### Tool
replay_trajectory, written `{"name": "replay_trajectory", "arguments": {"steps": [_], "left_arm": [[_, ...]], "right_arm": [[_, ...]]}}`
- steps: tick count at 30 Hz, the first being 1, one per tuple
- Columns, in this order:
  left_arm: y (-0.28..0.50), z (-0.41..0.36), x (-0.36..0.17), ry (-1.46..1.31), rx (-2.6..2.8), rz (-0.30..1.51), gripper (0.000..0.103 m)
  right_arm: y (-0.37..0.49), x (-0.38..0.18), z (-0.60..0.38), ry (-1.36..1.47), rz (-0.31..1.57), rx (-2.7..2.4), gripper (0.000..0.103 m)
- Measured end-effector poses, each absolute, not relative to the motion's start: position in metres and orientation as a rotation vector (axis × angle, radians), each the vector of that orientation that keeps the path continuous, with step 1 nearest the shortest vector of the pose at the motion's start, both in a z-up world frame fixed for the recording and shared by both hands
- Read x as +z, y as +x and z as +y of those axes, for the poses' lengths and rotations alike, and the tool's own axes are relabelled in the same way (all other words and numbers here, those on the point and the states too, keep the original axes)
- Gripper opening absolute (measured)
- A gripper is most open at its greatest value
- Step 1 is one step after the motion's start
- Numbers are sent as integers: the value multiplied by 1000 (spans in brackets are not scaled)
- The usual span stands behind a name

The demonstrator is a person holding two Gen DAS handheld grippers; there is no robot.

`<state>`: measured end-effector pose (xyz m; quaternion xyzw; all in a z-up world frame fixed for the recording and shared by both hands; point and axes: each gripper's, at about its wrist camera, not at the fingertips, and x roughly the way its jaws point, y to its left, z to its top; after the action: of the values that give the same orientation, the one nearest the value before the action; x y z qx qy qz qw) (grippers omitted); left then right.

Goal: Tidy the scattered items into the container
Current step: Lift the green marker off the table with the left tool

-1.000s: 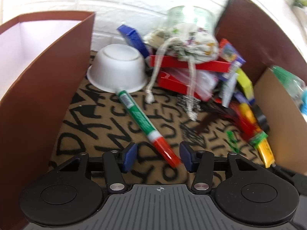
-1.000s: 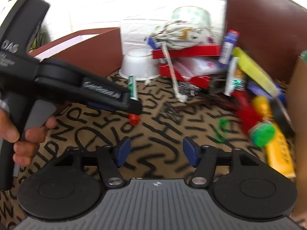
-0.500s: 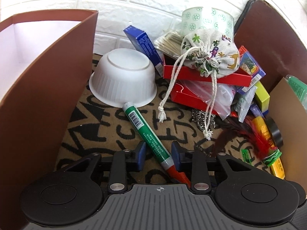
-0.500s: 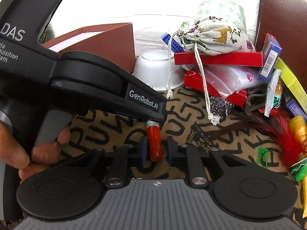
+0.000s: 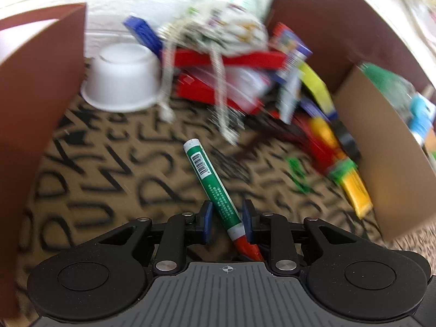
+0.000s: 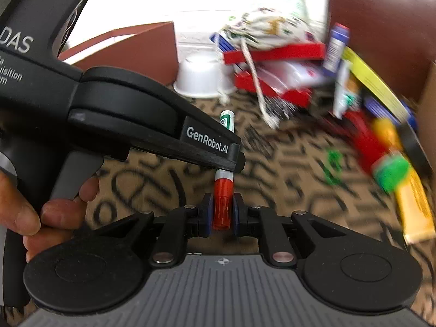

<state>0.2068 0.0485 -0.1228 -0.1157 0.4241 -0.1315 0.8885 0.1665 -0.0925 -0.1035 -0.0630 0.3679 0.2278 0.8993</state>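
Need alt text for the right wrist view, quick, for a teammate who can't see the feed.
The right tool is shut on the red cap of a green marker, while the left tool, held in a hand, clamps its green barrel. Behind, blurred on a letter-patterned mat, are an upturned white bowl and a clutter pile.

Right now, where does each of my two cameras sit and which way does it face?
Left wrist: on the left gripper, looking forward and down along its fingers, shut on the green marker; beyond, lettered mat, white bowl, clutter pile.
Right wrist: on the right gripper, same slant, shut on the marker's red cap; the left gripper's body and the hand holding it cross the left side.
Shared: marker, bowl, mat, red box, brown container wall.
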Motion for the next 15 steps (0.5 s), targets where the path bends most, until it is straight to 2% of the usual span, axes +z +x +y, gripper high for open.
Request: {"name": "replay_trajectory", "arguments": {"steps": [15], "left_arm": [[100, -25, -129, -204, -470, 956, 21]], "right_arm": [[52, -103, -172, -79, 813, 348, 17]]}}
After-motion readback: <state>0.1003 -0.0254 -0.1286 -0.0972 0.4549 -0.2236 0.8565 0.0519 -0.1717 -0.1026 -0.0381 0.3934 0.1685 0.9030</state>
